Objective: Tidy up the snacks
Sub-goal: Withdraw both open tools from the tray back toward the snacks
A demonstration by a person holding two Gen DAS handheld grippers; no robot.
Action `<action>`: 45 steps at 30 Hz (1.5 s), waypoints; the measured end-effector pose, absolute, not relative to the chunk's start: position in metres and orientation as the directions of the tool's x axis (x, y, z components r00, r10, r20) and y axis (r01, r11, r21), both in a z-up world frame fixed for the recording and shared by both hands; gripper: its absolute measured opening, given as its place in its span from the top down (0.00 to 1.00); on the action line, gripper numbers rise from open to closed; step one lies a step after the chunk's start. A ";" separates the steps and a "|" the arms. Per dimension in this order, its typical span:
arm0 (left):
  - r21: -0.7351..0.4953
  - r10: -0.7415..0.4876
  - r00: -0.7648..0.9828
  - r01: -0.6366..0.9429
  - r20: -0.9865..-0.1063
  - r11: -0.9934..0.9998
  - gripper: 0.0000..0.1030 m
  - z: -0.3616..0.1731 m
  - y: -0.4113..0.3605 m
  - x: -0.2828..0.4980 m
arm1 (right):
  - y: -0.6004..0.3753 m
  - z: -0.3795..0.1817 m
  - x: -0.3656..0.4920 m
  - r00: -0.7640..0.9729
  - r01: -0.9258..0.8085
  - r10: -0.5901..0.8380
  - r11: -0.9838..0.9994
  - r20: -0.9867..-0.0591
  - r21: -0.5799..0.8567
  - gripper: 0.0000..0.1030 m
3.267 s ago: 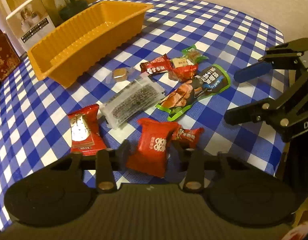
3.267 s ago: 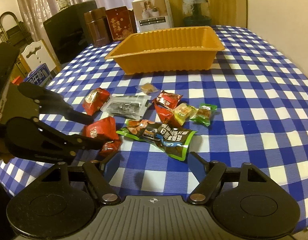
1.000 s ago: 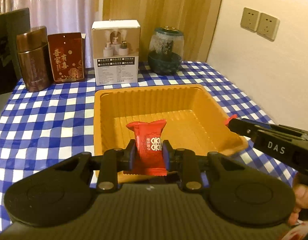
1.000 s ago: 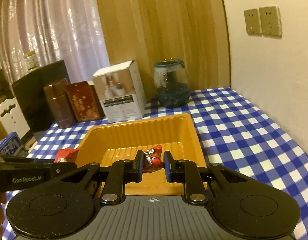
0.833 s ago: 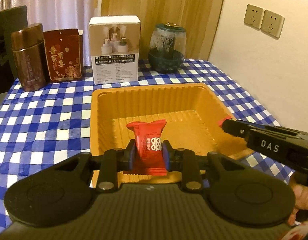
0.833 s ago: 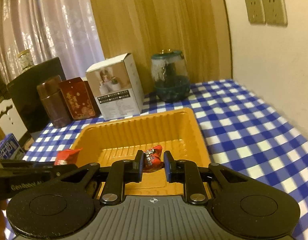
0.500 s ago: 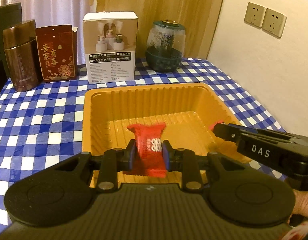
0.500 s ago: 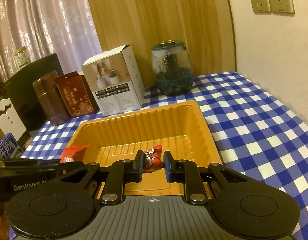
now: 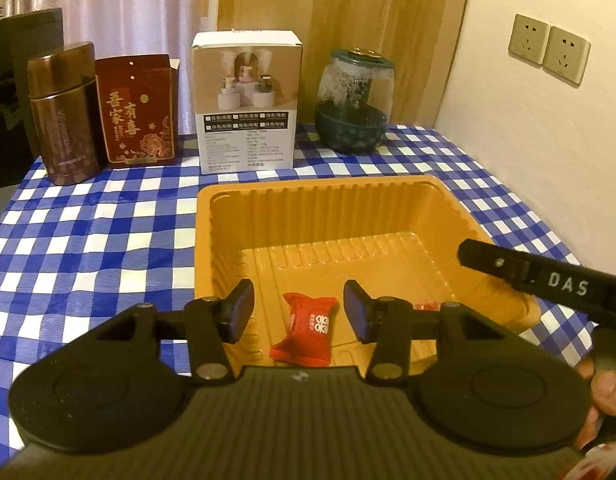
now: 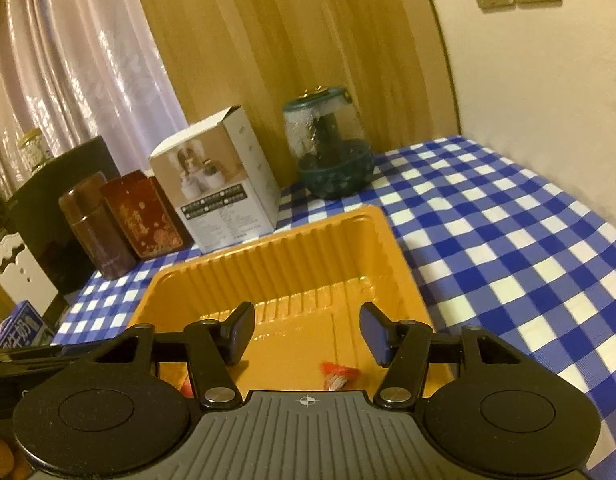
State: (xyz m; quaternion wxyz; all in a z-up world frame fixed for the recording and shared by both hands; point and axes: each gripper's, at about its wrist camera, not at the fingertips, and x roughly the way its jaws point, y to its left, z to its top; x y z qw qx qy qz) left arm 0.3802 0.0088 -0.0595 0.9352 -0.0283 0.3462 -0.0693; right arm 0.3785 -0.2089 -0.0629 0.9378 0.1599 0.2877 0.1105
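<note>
Now both hand-held grippers, left hand-held gripper [image 9: 297,312] & right hand-held gripper [image 10: 305,334], are opening w/ nothing gripped, dropping red foil snack packet [image 9: 306,330] & small red candy [image 10: 339,374] into ribbed orange plastic tray [image 9: 320,196]; keep jaws spreading fully, low over tray floor.

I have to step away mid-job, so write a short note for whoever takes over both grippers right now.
Left gripper: jaws opening, nothing pinched; its red snack lies free in the orange tray.
Right gripper: jaws opening, empty; its small red snack also lies in the tray, near the right side.
Done: two snacks are in the tray.
Left: no other snacks are in view from here. Pull both grippers back from the tray, look for loose ones on the checked cloth and bring them over.
</note>
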 end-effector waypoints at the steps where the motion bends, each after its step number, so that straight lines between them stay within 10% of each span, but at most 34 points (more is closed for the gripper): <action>1: -0.101 -0.148 0.752 0.109 -0.642 0.989 0.56 -0.059 0.009 0.379 | -0.210 -0.062 0.378 0.814 -0.112 0.294 0.926 -0.501 0.360 0.43; 45: -0.139 -0.162 0.723 0.092 -0.671 0.986 0.44 -0.035 0.006 0.125 | -0.214 -0.044 0.124 0.767 -0.344 0.386 0.922 -0.513 0.180 0.43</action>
